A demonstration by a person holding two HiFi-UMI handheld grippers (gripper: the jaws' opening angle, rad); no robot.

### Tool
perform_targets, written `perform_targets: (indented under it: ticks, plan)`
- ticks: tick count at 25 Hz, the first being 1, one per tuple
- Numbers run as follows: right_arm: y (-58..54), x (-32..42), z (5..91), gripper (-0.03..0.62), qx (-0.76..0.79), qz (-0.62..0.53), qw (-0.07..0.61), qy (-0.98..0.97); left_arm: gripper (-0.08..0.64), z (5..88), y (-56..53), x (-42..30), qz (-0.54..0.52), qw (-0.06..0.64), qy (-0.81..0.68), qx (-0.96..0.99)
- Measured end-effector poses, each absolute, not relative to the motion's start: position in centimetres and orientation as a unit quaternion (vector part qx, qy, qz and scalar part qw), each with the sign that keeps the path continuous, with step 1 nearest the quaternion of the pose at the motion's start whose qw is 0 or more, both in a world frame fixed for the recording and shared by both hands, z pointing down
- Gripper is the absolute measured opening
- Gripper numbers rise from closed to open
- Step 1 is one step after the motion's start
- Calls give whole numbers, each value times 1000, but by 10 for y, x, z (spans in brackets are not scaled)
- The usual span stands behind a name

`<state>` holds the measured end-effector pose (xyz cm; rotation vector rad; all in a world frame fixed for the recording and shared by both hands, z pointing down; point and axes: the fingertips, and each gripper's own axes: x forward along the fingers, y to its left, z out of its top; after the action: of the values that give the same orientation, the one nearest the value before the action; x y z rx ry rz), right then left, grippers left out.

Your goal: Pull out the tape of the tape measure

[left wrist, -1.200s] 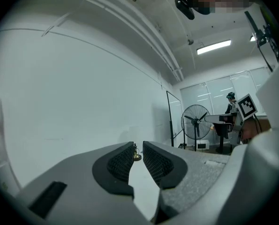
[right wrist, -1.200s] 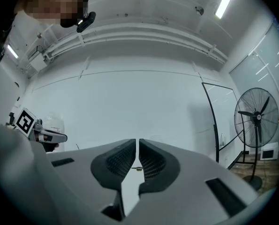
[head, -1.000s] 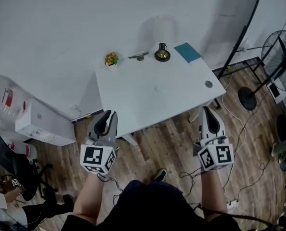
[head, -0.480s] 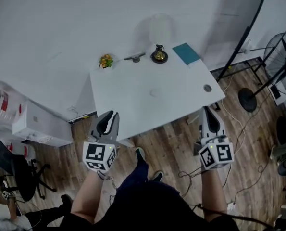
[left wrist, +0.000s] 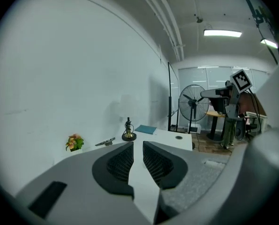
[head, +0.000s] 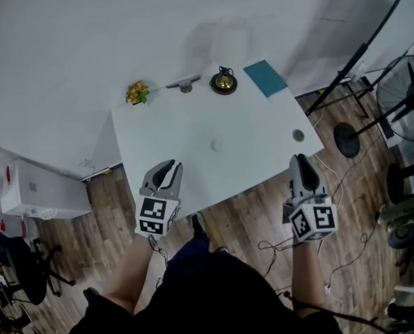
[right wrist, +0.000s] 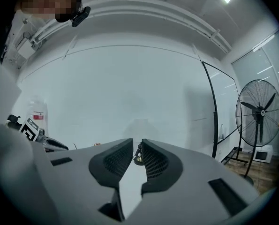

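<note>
Left hand-held gripper [left wrist: 138, 144]: jaws a narrow gap apart, nothing between them. Right hand-held gripper [right wrist: 137, 142]: jaws opening, slim gap, nothing gripped.

The head view has the left hand-held gripper [head: 166, 167] over the tabletop's [head: 193, 152] near edge and the right hand-held gripper [head: 298, 160] at its near right corner. They are well apart, and neither touches anything on the tabletop.

The tape measure [head: 223, 82] looks like the round gold-and-black item. It sits well ahead of both grippers at the far edge by the wall, ahead-right of the left one and ahead-left of the right one.

**View differences**
- Right gripper view: the tape measure [right wrist: 138, 156] lines up with the jaw gap, far off. The jaws hide most of the tabletop. The left gripper's marker cube [right wrist: 30, 128] shows at far left.
- Left gripper view: the whole far row shows beyond the jaws. Ahead-left is the flower pot [left wrist: 74, 142], then the silver clip [left wrist: 105, 142], the tape measure [left wrist: 128, 132] and the book [left wrist: 145, 129]. The hole [left wrist: 178, 137] in the tabletop is ahead-right. The right gripper's marker cube [left wrist: 241, 80] is off to the right.
- Head view only: wood floor [head: 255, 221], with a shoe [head: 198, 223] below the near edge.

**Counts**
- Hand-held grippers: 2
- Tape measure: 1
- Flower pot [head: 137, 92]: 1
- Silver clip [head: 184, 84]: 1
- Book [head: 265, 78]: 1
- Hole [head: 298, 136]: 1
- Fan [head: 407, 92]: 1, right of the right gripper and seen in all three views
</note>
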<state>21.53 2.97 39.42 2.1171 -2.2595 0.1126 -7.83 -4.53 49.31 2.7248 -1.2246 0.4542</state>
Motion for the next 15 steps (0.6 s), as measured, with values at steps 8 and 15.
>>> perform_targets:
  ticks: [8, 15]
  plan:
    - [-45, 189, 433, 110, 662, 57, 103, -740, 92, 555, -99, -64, 200, 99, -341, 913]
    - [-84, 169, 482, 121, 617, 86, 157, -766, 95, 597, -97, -40, 236, 115, -301, 917]
